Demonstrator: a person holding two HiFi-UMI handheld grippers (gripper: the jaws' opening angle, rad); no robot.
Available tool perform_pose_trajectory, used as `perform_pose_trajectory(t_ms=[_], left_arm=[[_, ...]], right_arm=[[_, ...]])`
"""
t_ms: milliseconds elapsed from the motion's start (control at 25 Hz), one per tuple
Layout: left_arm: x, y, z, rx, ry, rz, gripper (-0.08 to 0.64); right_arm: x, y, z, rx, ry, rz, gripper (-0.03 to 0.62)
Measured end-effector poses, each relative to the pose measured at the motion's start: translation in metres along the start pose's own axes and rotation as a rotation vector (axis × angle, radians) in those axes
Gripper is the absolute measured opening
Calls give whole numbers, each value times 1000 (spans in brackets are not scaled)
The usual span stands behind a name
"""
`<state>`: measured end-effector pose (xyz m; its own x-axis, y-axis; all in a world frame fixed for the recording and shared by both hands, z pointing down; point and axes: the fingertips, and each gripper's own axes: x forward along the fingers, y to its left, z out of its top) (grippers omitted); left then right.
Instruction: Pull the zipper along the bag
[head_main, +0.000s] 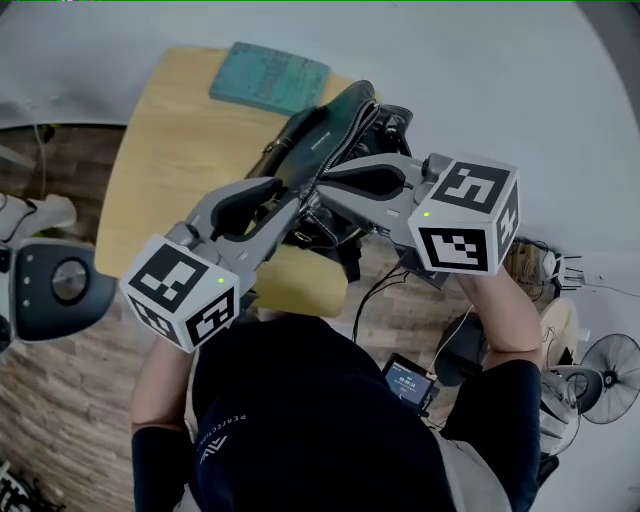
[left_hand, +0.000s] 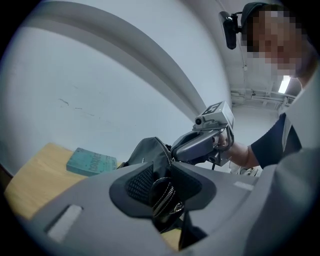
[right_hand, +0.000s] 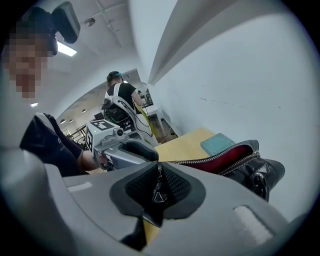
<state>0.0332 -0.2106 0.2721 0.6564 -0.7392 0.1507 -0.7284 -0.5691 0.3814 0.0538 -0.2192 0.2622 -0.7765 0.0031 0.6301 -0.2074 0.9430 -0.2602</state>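
Pinching zipper pull (right_hand: 158, 196) w/ R gripper (right_hand: 158, 182); clamping bag (left_hand: 147, 150) end w/ L gripper (left_hand: 162, 192); bag mouth partly open, on wood surface (head_main: 170, 150).

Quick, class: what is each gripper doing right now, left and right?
Left gripper: fingers closed on one end of the black bag.
Right gripper: fingers closed on the zipper pull.

The head view looked steeply down from above the person onto the table (head_main: 170, 150), with the left tool (head_main: 300, 212) and the right tool (head_main: 325, 187) close below it. Each tool view sat just behind its own jaws, and the two faced nearly toward each other. All three views shared the bag (head_main: 325, 130), the book (head_main: 268, 78) and the table.
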Motion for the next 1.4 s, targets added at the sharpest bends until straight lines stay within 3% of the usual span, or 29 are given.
perform_pose_trajectory(t_ms=[280,720,800,920,960,1080,1200,1400], left_arm=[[-2,0,0,1,-2,-16,111],[-4,1,-1,45,6,-17,104],[-5,1,-2,41,7,-17,103],[-7,3,-2,20,11,-21,102],[-7,3,-2,9,10,-24,103],[-7,4,-1,4,10,-21,103],[-6,3,-2,15,14,-19,103],[-6,4,-1,9,17,-26,103]], right_arm=[[0,0,-1,-107,33,-36,22],[-8,-20,3,-154,59,-87,18],[-14,-34,6,-178,58,-154,11],[-47,-90,9,-294,89,-433,3],[-58,-102,10,-290,80,-467,3],[-63,-97,15,-205,5,-376,3],[-47,-84,7,-235,20,-326,3],[-30,-55,2,-288,31,-165,21]])
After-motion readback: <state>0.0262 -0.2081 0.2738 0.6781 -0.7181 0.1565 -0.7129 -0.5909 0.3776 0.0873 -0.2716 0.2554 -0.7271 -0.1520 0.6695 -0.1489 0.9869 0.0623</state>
